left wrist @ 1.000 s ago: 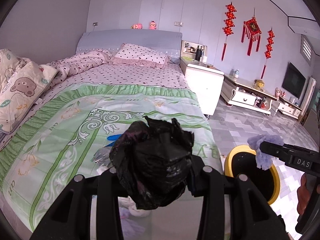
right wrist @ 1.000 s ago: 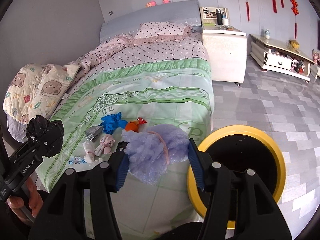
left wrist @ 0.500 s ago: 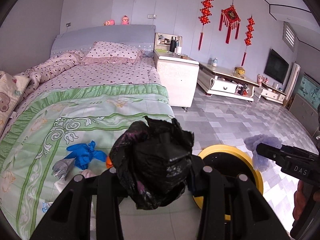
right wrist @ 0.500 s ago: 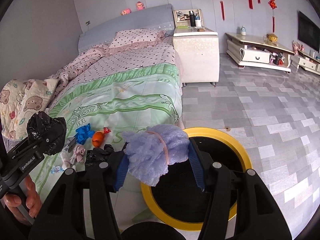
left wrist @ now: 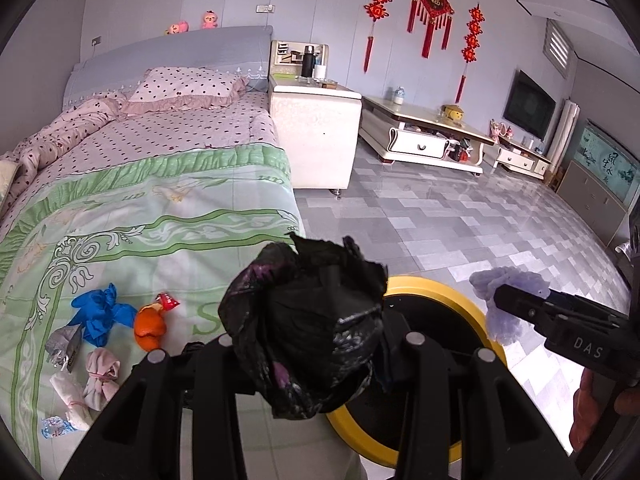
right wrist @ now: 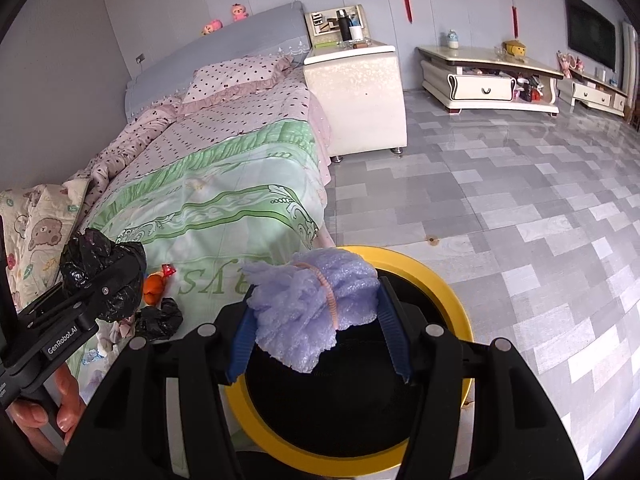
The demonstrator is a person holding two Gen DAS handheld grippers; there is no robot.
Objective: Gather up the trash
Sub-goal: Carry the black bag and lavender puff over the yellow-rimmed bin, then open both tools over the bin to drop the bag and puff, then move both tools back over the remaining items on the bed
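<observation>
Both grippers have swung off the bed toward the bin (right wrist: 448,292), drop seemingly next: right gripper (right wrist: 316,316) clamps the foam wad (right wrist: 312,300) over the bin mouth, long axis across the jaws; left gripper (left wrist: 316,344) clamps the black bag (left wrist: 308,328), lumpy, axis unclear, at the rim.

Bin (right wrist: 452,304) on floor just beside foot corner of bed (right wrist: 224,184). Nightstand (right wrist: 356,92) beside bed head. Loose trash pieces (left wrist: 108,340) on bed, left of bin. TV cabinet (left wrist: 432,136) beyond nightstand.

Two grippers (left wrist: 308,344) (right wrist: 316,320), one yellow-rimmed bin (right wrist: 448,296), one bed (left wrist: 168,208)
</observation>
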